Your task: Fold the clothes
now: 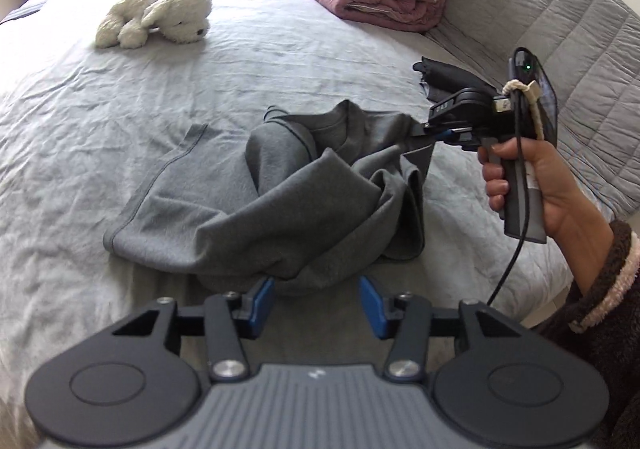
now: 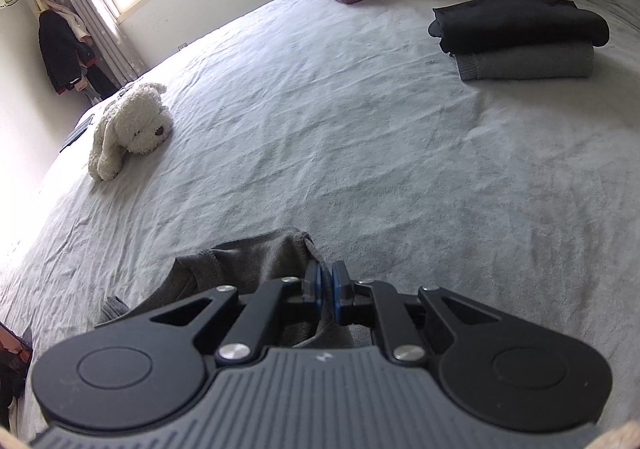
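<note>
step: spreading grey shirt (image 1: 280, 201) mid-bed (image 1: 120, 97) | right gripper (image 2: 327, 285) clenched on shirt edge | left gripper (image 1: 316, 299) released, empty | next: regrasp opposite edge, pull flat

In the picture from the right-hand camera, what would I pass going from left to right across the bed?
Hanging clothes → white stuffed dog → crumpled grey shirt pinched by the right gripper → stack of folded clothes.
</note>
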The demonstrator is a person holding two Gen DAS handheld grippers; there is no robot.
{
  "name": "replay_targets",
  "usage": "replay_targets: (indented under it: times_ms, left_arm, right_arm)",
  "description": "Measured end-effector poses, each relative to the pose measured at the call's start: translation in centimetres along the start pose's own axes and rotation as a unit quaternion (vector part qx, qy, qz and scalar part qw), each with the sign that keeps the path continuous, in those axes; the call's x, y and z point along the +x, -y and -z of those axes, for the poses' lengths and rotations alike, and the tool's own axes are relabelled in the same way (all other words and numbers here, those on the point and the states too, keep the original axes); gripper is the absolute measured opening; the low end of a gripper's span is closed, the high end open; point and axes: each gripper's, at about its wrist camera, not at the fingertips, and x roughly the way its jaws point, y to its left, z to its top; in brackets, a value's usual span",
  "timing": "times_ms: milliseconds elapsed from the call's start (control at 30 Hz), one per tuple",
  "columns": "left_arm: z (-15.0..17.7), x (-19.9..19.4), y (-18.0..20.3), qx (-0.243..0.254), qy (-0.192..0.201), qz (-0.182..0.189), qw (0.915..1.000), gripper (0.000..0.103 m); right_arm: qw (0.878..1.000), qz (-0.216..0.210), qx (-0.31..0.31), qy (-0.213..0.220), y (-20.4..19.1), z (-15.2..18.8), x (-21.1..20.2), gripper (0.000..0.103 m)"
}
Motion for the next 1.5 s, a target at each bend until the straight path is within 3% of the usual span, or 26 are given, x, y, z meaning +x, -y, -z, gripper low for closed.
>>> replay_targets:
  times_ms: [167, 200, 300, 700, 900, 967, 1033, 1167, 1267, 1367, 1433, 1500]
  left_arm:
    - [-1.7, -1.0, -1.0, 0.004, 0.035, -0.003, 0.9994, 0.060]
    - [-2.1, -0.9, -1.3, 0.001, 0.038, -0.003, 0.9993, 0.062]
    - [-3.3, -0.1, -2.4, -0.009, 0.040, -0.001, 0.9991, 0.070]
    - [-7.5, 9.3, -9.0, -0.075, 0.015, -0.091, 0.9930, 0.073]
    - [-7.8, 12.3, -11.6, -0.092, 0.022, -0.119, 0.9884, 0.073]
    - [-7.8, 13.0, -12.5, -0.102, 0.022, -0.114, 0.9880, 0.073]
    - [-7.7, 13.6, -13.2, -0.107, 0.027, -0.111, 0.9877, 0.072]
    - [-7.5, 14.3, -13.8, -0.104, 0.032, -0.094, 0.9896, 0.070]
    - [-7.4, 14.5, -13.8, -0.096, 0.037, -0.080, 0.9915, 0.065]
    - [-7.4, 14.8, -13.9, -0.093, 0.036, -0.065, 0.9929, 0.047]
    - [-7.4, 15.0, -13.7, -0.090, 0.031, -0.057, 0.9938, 0.024]
    - [-7.2, 15.0, -13.5, -0.092, 0.028, -0.049, 0.9941, 0.013]
  right_arm:
    - [1.000, -0.010, -0.001, -0.004, -0.4, -0.1, -0.2, 0.013]
    - [1.000, -0.012, -0.003, -0.004, -0.5, -0.1, -0.2, 0.016]
    - [1.000, -0.011, -0.003, -0.002, -0.5, -0.1, -0.2, 0.038]
    - [1.000, -0.017, -0.012, -0.015, -1.5, 0.0, 0.8, 0.039]
    - [0.995, -0.081, -0.057, -0.033, -4.7, 0.5, 1.0, 0.040]
    - [0.989, -0.119, -0.081, -0.039, -6.2, 0.8, 0.8, 0.042]
    - [0.982, -0.148, -0.112, -0.038, -7.7, 1.2, 0.5, 0.052]
    - [0.965, -0.179, -0.190, -0.035, -10.7, 2.6, 0.5, 0.058]
    - [0.953, -0.179, -0.240, -0.033, -12.4, 3.8, 1.1, 0.058]
    - [0.949, -0.174, -0.259, -0.040, -13.2, 4.5, 2.4, 0.058]
    - [0.950, -0.171, -0.259, -0.042, -13.5, 4.7, 3.1, 0.058]
    - [0.950, -0.169, -0.259, -0.043, -13.7, 4.8, 3.6, 0.058]
